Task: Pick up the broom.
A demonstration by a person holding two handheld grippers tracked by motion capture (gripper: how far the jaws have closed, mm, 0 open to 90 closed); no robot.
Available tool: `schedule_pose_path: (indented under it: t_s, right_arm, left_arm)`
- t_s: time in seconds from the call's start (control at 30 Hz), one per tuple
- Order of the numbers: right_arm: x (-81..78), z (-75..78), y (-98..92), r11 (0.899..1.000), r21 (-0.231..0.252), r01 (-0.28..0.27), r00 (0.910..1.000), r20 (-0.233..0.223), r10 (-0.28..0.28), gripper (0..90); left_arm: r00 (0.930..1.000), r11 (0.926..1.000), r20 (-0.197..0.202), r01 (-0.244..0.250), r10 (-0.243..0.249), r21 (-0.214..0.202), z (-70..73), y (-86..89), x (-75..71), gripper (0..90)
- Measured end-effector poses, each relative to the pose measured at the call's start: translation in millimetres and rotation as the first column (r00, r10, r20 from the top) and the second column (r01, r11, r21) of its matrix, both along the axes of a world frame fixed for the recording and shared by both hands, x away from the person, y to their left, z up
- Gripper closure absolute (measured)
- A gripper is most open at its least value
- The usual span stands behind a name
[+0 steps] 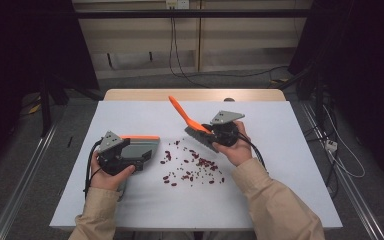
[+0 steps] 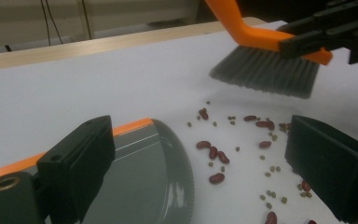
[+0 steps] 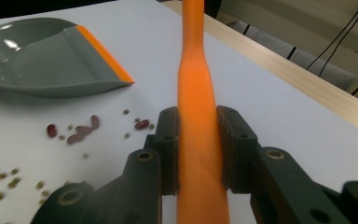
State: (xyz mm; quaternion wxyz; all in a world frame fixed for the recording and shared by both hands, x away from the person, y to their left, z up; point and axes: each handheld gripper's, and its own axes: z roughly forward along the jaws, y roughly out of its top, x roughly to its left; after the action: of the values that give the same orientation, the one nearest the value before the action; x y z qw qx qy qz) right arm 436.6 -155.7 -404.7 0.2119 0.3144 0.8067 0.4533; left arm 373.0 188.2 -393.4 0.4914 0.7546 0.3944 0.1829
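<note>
White table (image 1: pixel 130 115) — beans (image 1: pixel 192 167) scattered — dim room.

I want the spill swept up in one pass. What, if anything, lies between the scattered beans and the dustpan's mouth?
Nothing visible does. The beans lie on bare white table just right of the dustpan, whose open edge faces them. The brush, clamped in the right gripper, hovers on their far side.

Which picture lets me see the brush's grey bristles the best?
The left gripper view: the brush hangs close above the beans, its grey bristles sharp and side-on. The high view shows the whole brush, but small, its bristles a dark patch. The right gripper view shows the orange handle clamped in the right tool.
</note>
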Motion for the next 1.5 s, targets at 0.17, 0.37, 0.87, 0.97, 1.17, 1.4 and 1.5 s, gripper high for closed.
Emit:
schedule_pose_path:
  t_s: [0.17, 0.37, 0.87, 0.97, 1.17, 1.4, 1.5]
  right_arm:
    - [25.8, -15.3, 12.6, 1.000, -0.009, 0.008, 0.9997, -0.021, -0.009, 71.6]
    - [31.4, -19.3, 22.9, 1.000, -0.020, 0.014, 0.9987, -0.048, -0.015, 71.3]
    - [36.0, -18.1, 31.0, 0.999, -0.028, 0.023, 0.9951, -0.095, -0.026, 71.6]
    - [31.1, -16.9, 34.8, 0.998, -0.058, -0.013, 0.9966, -0.082, 0.008, 71.7]
    - [20.3, -14.9, 38.5, 0.990, -0.105, -0.096, 0.9942, -0.058, 0.091, 71.6]
    - [0.3, -12.8, 38.5, 0.979, -0.116, -0.167, 0.9851, -0.061, 0.161, 71.7]
    - [-8.2, -12.5, 37.8, 0.975, -0.120, -0.186, 0.9819, -0.060, 0.180, 71.6]
  left_arm:
    - [0.9999, 1.0000, -0.006, -0.009, 0.009, 0.001, -2.1, 3.6, 0.6, 8.1]
    - [0.9999, 0.9999, -0.008, -0.015, 0.015, 0.000, -2.7, 5.2, 1.4, 8.1]
    - [0.9999, 0.9999, -0.002, -0.015, 0.015, 0.001, -1.5, 5.9, 0.7, 8.1]
    - [0.9998, 0.9998, -0.001, -0.020, 0.020, 0.002, -1.0, 7.3, 1.0, 8.1]
    - [0.9997, 0.9997, -0.002, -0.023, 0.023, -0.001, -1.0, 8.3, 1.1, 8.1]
    - [0.9996, 0.9996, -0.001, -0.029, 0.029, 0.005, -1.1, 10.3, 0.6, 8.1]
    - [0.9994, 0.9994, -0.001, -0.034, 0.034, 0.004, -1.4, 11.3, 0.3, 8.1]
